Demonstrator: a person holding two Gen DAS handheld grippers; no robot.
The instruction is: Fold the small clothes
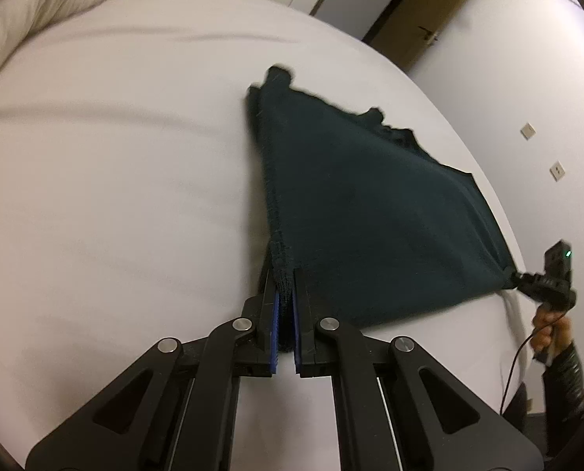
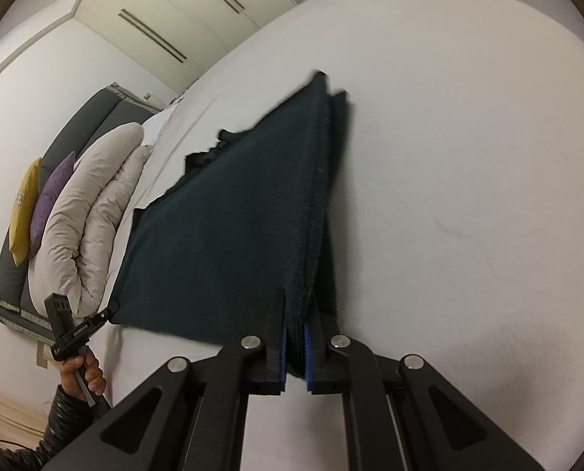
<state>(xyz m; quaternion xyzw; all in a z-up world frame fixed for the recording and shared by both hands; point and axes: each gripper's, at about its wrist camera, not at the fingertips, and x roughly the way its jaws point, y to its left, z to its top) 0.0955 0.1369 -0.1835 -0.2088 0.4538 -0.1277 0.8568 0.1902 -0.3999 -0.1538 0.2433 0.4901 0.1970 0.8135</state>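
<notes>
Holding dark green garment (image 1: 370,212) taut above white bed (image 1: 115,196): our left gripper (image 1: 285,294) and right gripper (image 2: 295,333), fingers clamped on near corners. Layers look doubled; we judge fold midway, laying down and final folds remain.

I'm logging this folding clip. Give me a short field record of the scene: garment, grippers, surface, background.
garment: dark green cloth, stretched between both grippers, far end on the bed
left gripper: shut on one near corner
right gripper: shut on the other near corner
surface: white bed
background: duvet, two cushions, wardrobe
</notes>
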